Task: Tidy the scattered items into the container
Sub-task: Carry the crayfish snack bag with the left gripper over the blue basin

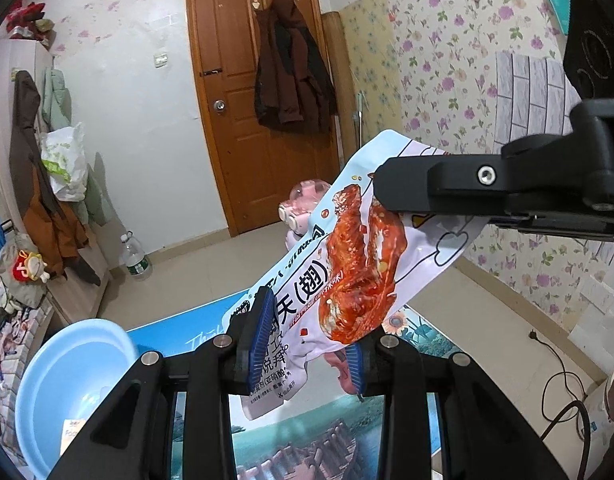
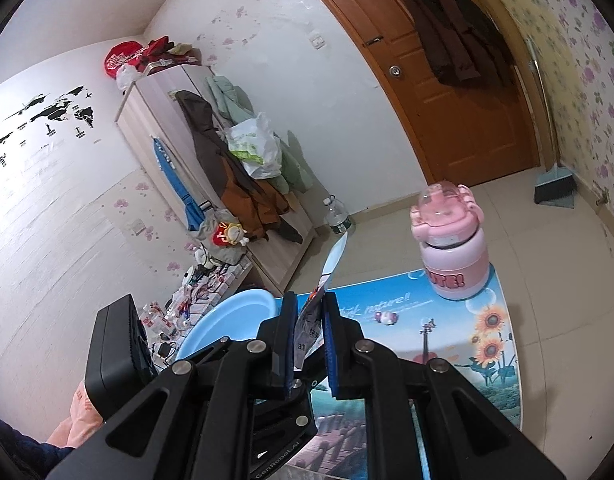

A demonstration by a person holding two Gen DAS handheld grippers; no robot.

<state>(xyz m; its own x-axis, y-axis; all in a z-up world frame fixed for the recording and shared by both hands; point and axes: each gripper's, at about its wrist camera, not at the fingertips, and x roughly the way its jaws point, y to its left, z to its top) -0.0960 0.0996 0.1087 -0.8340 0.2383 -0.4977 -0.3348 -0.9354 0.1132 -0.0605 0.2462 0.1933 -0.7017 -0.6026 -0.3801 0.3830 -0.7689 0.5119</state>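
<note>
Both tools clamp same snack bag (image 1: 347,264), lifted above surface (image 1: 211,328): left tool (image 1: 305,344) at bottom, right tool (image 2: 310,332) at top edge. Uneven pull could tear it or slip it short of blue basin (image 1: 67,380).

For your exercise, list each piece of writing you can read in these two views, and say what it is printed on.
"天(翅)": large characters on the snack packet; its smaller print is too small to read.
"nature!!": table mat, after a partly hidden word.
"GenRoboAI": underside of the right gripper; reading uncertain.
Red lettering on the pink bottle: too blurred to read.
Card in the blue basin: unreadable.
</note>
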